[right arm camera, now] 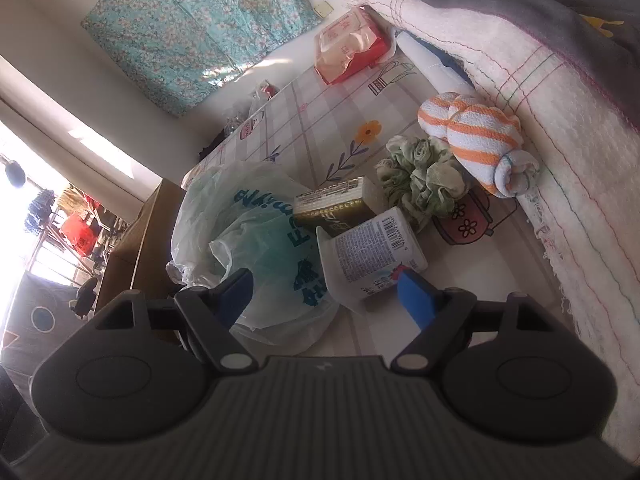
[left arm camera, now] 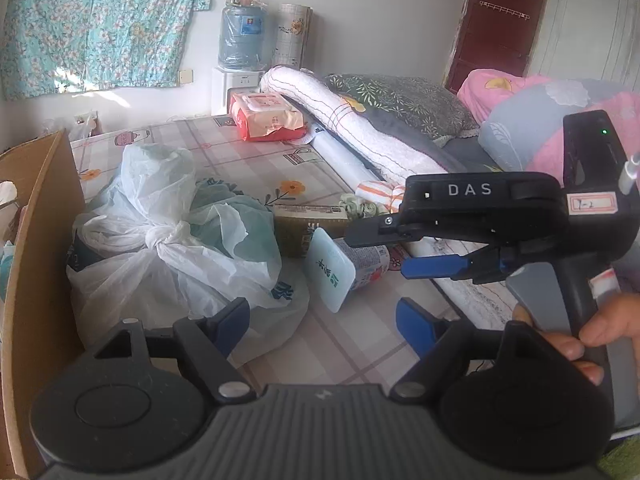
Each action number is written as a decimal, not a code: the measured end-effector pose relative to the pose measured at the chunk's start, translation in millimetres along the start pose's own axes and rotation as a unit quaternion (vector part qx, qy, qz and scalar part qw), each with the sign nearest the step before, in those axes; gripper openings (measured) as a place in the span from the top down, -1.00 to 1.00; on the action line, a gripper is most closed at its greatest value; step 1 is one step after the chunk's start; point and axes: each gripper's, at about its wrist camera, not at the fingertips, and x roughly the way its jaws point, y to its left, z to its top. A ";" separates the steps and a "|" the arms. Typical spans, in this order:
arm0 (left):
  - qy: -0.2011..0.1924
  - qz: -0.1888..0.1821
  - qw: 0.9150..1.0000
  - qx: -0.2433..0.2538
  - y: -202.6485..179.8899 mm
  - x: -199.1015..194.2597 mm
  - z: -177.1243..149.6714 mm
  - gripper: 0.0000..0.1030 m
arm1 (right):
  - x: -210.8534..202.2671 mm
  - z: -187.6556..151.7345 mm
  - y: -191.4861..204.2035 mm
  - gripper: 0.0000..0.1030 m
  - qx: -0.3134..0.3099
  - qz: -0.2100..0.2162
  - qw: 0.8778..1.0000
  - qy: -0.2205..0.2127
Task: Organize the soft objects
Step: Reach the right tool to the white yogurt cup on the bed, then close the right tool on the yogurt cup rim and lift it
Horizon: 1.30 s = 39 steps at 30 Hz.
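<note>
On the patterned bed sheet (right arm camera: 320, 128) lie an orange-striped rolled towel (right arm camera: 476, 140), a green scrunchie (right arm camera: 420, 176), an olive box (right arm camera: 336, 204) and a tipped plastic cup (right arm camera: 372, 252). A knotted white plastic bag (left arm camera: 172, 248) rests to their left. My left gripper (left arm camera: 324, 328) hovers open over the sheet beside the bag, with nothing between its pads. My right gripper (right arm camera: 326, 298) is open too, its blue right pad just short of the cup. In the left wrist view the right gripper (left arm camera: 380, 254) reaches in from the right, over the cup (left arm camera: 360, 266), with a hand on its handle.
A cardboard box (left arm camera: 36, 260) stands at the bed's left edge. A red tissue pack (left arm camera: 268, 120) lies further back. A rolled white blanket (left arm camera: 360, 124) and pillows (left arm camera: 560, 120) line the right side. A water dispenser (left arm camera: 240, 40) stands against the wall.
</note>
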 end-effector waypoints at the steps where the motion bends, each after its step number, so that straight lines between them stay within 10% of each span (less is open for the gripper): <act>1: 0.002 0.003 1.000 0.001 0.6 2.3 -0.2 -0.58 | 6.6 2.1 0.8 -0.55 -0.011 -0.007 1.000 0.005; 15: 0.003 0.013 1.000 -0.004 10.1 12.2 -9.4 -0.67 | 51.0 4.2 28.9 -0.58 -0.175 -0.130 0.976 0.014; 17: -0.006 0.010 1.000 0.001 9.4 11.0 -11.6 -0.67 | 52.2 3.8 23.8 -0.24 -0.161 -0.110 0.981 0.021; 24: -0.021 -0.015 0.999 0.026 5.3 -1.3 -17.1 -0.67 | 32.0 2.4 -14.4 -0.23 -0.009 -0.002 0.999 0.044; 30: -0.002 -0.037 0.999 0.035 0.8 -7.7 -22.9 -0.67 | 30.5 -25.4 -41.5 -0.24 0.133 0.125 0.974 0.136; 39: 0.017 -0.046 0.998 0.043 -7.1 -3.1 -30.5 -0.61 | 2.1 -37.0 -40.4 -0.28 0.111 0.066 0.987 0.095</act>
